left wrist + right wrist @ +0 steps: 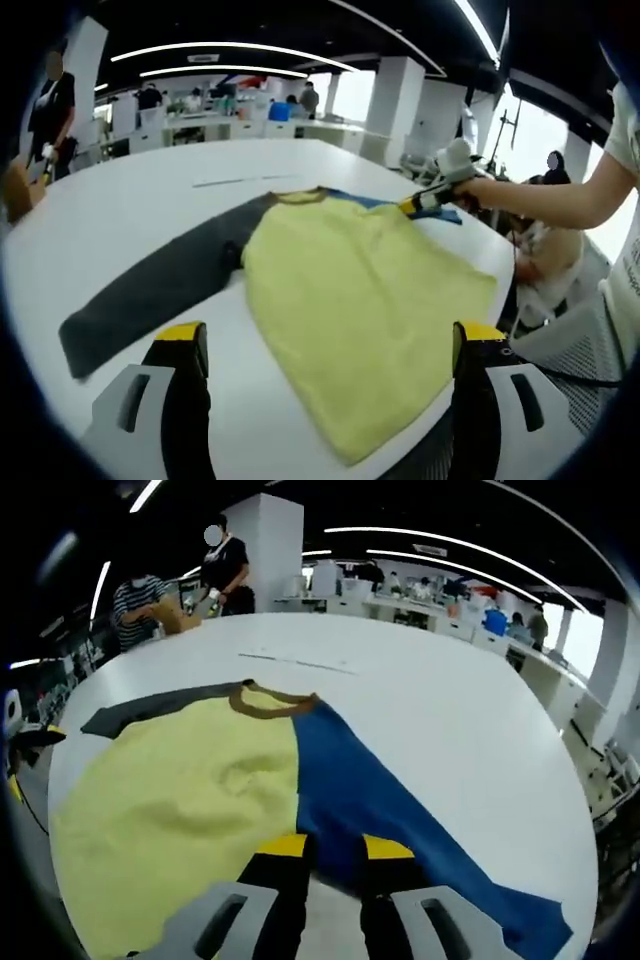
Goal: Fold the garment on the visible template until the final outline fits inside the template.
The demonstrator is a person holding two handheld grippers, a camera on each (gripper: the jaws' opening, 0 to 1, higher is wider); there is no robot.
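garment [360,310] hem overhangs tabletop [120,210] at 5 o'clock, may slide; right gripper [335,855] fingers clench blue sleeve [380,810]; left gripper [330,350] released.

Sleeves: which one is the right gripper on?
The blue sleeve; the right gripper sits shut on it. The dark grey sleeve lies flat, untouched.

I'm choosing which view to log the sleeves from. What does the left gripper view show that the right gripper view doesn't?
Left gripper view: the grey sleeve laid out full length, and the right gripper at the shirt's far shoulder. Right gripper view: the blue sleeve full length, running under its nearly closed fingers. Both: the yellow shirt with its brown collar on the white table.
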